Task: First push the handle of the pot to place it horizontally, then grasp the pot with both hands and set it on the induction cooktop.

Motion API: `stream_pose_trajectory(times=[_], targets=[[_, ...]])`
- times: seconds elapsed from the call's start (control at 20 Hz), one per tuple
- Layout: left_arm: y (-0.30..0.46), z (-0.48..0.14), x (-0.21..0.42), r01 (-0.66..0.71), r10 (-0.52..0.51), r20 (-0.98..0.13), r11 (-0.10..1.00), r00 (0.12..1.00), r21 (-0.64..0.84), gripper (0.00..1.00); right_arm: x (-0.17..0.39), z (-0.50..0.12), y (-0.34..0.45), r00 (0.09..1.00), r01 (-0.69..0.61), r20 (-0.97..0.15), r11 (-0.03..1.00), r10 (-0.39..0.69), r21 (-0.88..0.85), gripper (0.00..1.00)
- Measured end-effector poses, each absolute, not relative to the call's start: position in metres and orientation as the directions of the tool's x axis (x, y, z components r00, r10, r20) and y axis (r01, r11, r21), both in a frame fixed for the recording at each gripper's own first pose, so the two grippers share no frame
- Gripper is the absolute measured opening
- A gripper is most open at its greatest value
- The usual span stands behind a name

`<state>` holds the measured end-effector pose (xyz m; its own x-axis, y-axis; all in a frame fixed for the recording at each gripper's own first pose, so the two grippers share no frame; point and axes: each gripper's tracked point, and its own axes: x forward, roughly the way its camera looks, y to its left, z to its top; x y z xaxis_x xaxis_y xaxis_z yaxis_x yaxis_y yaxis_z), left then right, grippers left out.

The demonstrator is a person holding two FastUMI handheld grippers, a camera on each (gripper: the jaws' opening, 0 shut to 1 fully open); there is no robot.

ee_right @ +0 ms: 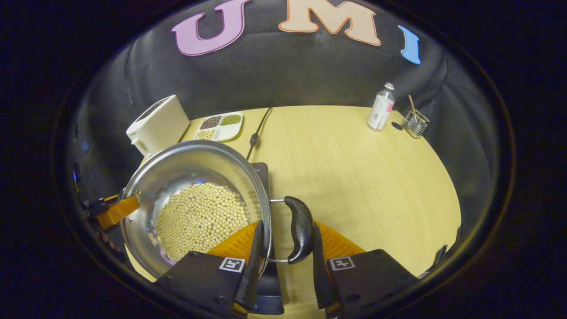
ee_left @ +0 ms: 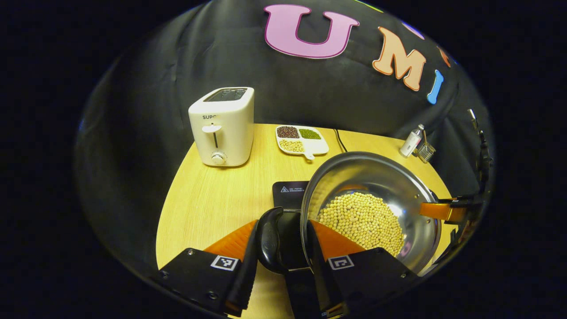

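Between the left gripper (ee_left: pixel 281 261) fingers sits one black pot handle (ee_left: pixel 271 239), clamped; the right gripper (ee_right: pixel 283 261) clamps the opposite handle (ee_right: pixel 300 228). Bean-filled pot (ee_right: pixel 195 177) hovers over the cooktop (ee_left: pixel 290 192); left gripper view shows the toaster's (ee_left: pixel 223 126) front.

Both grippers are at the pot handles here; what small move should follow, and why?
Probably carry the pot a little farther over the cooktop, then lower it. Each gripper's jaws straddle a black side handle, the beans sit level, and the cooktop's dark corner peeks out from under the pot, so it looks off-centre.
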<state>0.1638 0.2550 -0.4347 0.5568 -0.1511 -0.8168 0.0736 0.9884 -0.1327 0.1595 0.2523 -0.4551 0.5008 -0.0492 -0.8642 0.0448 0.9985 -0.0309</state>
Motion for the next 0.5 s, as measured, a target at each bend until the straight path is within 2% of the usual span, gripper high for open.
stream_pose_trajectory(times=[0.15,0.25,0.3,0.35,0.4,0.5], targets=[[0.259,-0.439,0.160,0.068,-0.122,-0.836,0.993,0.534,-0.101,0.62,0.160,-0.455,0.253,0.506,0.036,-0.862,0.999,-0.035,-0.019,0.49],[0.268,-0.437,0.165,0.051,-0.053,-0.834,0.998,0.550,-0.030,0.70,0.163,-0.453,0.252,0.511,0.025,-0.859,1.000,-0.019,-0.007,0.57],[0.272,-0.433,0.169,0.039,-0.011,-0.821,0.999,0.571,0.014,0.77,0.165,-0.451,0.251,0.519,0.018,-0.855,1.000,-0.011,-0.002,0.63],[0.273,-0.431,0.168,0.034,0.016,-0.814,0.998,0.581,0.044,0.80,0.166,-0.448,0.250,0.529,0.013,-0.848,1.000,-0.002,0.005,0.63],[0.274,-0.426,0.168,0.031,0.039,-0.805,0.997,0.592,0.072,0.90,0.169,-0.445,0.248,0.542,0.012,-0.840,1.000,0.004,0.013,0.67],[0.276,-0.411,0.175,0.019,0.089,-0.771,0.991,0.631,0.129,0.92,0.173,-0.439,0.246,0.559,-0.001,-0.829,0.999,0.035,0.041,0.87]])
